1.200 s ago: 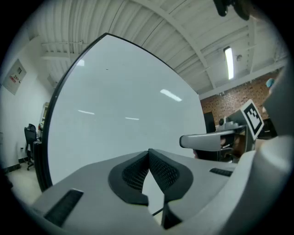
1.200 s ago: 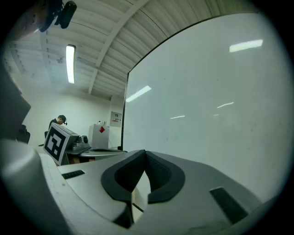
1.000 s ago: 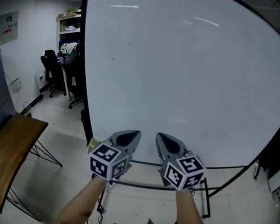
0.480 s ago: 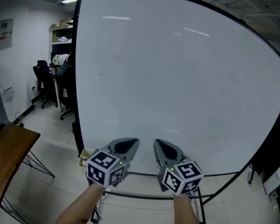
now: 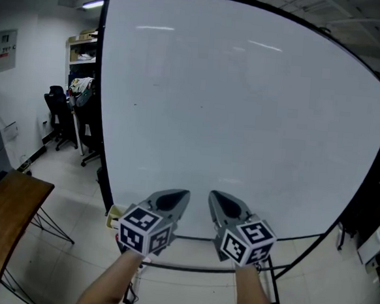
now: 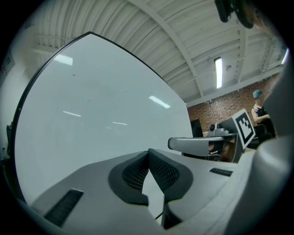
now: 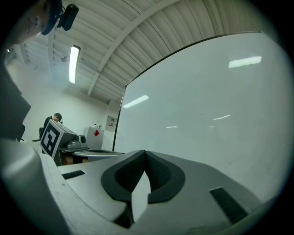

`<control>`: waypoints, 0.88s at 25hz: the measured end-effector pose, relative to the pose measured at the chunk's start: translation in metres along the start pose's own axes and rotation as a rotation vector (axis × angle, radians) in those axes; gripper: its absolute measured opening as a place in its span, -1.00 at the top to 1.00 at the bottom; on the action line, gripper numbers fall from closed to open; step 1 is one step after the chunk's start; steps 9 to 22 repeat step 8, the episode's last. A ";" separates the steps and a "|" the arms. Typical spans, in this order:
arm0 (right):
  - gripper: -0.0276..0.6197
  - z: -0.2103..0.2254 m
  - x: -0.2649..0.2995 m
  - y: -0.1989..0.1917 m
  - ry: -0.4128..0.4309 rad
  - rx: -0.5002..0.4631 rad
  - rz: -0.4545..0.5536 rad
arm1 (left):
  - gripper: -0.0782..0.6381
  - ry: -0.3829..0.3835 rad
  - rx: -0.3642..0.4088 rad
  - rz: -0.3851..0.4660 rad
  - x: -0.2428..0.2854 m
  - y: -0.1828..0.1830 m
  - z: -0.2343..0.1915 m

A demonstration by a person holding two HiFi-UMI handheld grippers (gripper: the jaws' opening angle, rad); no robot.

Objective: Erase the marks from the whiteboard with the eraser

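The whiteboard (image 5: 245,113) fills the head view, nearly blank, with a few tiny dark specks (image 5: 135,104) at its upper left. Below its lower edge my two grippers are held side by side, pointing level at the board. My left gripper (image 5: 181,196) is shut and empty; its jaws meet at the tip (image 6: 148,152). My right gripper (image 5: 214,196) is also shut and empty, jaws together (image 7: 145,152). A small yellowish object (image 5: 112,216) sits by the board's lower left corner; I cannot tell whether it is the eraser.
The board stands on a black frame (image 5: 279,270). A brown wooden table (image 5: 1,225) stands at the lower left. Black office chairs (image 5: 57,108) and a shelf (image 5: 83,48) are behind the board's left edge. A person (image 6: 259,108) is far off in the left gripper view.
The head view has tilted up and shifted, so the board's top edge now shows. Both grippers stay shut side by side and sit slightly lower in the picture.
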State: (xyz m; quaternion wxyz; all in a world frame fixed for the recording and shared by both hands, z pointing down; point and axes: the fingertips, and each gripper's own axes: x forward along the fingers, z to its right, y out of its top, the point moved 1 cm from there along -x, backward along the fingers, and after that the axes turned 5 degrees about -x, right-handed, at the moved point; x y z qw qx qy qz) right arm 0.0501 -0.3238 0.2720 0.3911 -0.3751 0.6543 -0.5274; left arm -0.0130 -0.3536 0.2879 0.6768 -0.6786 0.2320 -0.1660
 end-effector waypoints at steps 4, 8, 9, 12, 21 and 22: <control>0.93 0.000 -0.003 0.000 -0.003 -0.001 0.001 | 0.78 -0.003 0.000 -0.003 0.000 -0.001 0.003; 0.93 0.001 -0.006 0.000 -0.004 0.000 0.004 | 0.78 -0.011 -0.001 -0.005 0.001 -0.004 0.007; 0.93 0.001 -0.006 0.000 -0.004 0.000 0.004 | 0.78 -0.011 -0.001 -0.005 0.001 -0.004 0.007; 0.93 0.001 -0.006 0.000 -0.004 0.000 0.004 | 0.78 -0.011 -0.001 -0.005 0.001 -0.004 0.007; 0.93 0.001 -0.006 0.000 -0.004 0.000 0.004 | 0.78 -0.011 -0.001 -0.005 0.001 -0.004 0.007; 0.93 0.001 -0.006 0.000 -0.004 0.000 0.004 | 0.78 -0.011 -0.001 -0.005 0.001 -0.004 0.007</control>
